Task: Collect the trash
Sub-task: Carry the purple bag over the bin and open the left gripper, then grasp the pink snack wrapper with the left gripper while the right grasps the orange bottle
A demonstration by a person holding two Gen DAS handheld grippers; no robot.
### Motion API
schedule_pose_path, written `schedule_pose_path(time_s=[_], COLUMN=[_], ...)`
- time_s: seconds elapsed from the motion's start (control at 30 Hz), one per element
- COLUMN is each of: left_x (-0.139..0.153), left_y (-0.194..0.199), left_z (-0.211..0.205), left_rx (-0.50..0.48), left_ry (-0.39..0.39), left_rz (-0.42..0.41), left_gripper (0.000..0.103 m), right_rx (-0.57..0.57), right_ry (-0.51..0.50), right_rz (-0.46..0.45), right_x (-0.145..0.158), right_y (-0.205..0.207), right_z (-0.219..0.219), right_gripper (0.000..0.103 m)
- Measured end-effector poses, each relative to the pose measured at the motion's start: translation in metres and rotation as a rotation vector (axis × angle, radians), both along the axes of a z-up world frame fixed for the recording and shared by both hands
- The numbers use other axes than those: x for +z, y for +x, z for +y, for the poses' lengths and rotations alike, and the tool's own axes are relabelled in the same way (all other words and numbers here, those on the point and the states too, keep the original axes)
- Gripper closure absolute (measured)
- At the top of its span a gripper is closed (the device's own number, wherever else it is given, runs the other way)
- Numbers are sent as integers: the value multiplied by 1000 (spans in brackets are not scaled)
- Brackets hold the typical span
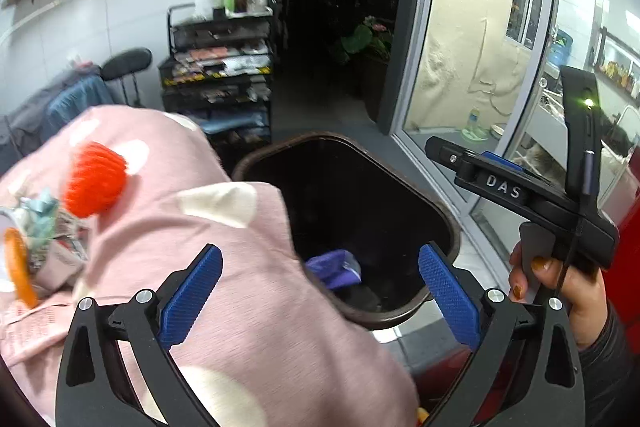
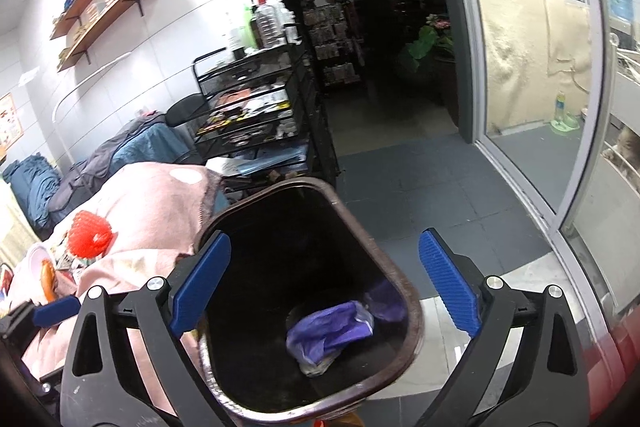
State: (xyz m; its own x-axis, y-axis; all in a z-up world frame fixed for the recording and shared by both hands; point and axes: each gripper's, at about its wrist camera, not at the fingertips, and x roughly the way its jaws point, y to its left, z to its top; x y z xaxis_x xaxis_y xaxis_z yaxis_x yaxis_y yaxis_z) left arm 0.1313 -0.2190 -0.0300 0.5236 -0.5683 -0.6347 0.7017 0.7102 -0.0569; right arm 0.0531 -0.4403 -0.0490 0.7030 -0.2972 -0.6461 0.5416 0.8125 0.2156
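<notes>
A dark brown trash bin (image 1: pixel 448 223) (image 2: pixel 400 279) stands beside a bed covered by a pink spotted blanket (image 1: pixel 200 227) (image 2: pixel 152 211). A crumpled purple wrapper (image 1: pixel 336 269) (image 2: pixel 332 327) lies at the bin's bottom. My left gripper (image 1: pixel 320 259) hangs open over the blanket's edge and the bin's near rim, nothing between its pads. Over the bin's mouth, my right gripper (image 2: pixel 325 239) is open and empty too. A hand (image 1: pixel 560 291) holds its handle at the right of the left wrist view. Crumpled wrappers (image 1: pixel 40 223) and an orange ring (image 1: pixel 18 267) lie on the blanket at far left.
A red spiky ball (image 1: pixel 96 179) (image 2: pixel 88 233) rests on the blanket. A black mesh cart (image 1: pixel 220 75) (image 2: pixel 256 107) with bottles on top stands behind the bin. Beyond are a dark doorway and a glass sliding door (image 1: pixel 480 67) on the right. Grey floor tiles (image 2: pixel 420 195) lie past the bin.
</notes>
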Motion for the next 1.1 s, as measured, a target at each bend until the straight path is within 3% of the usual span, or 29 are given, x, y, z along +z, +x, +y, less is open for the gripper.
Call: schedule_pose_path(time_s=[0.27, 0.77, 0.93, 1.1], left_x=[8, -5, -11, -24], left_y=[-8, -5, 3, 18], left_z=[47, 166, 215, 252], left_rx=[87, 387, 498, 564], left_ry=[-39, -89, -170, -319], left_rz=[-49, -31, 39, 169], left_gripper=[5, 6, 6, 7], right_rx=[129, 482, 551, 602], right_ry=[20, 51, 46, 35], right_rz=[-10, -11, 3, 14], right_x=[1, 7, 6, 4], right_y=[19, 56, 64, 71], right_z=[42, 152, 179, 200], right_gripper=[9, 9, 9, 9])
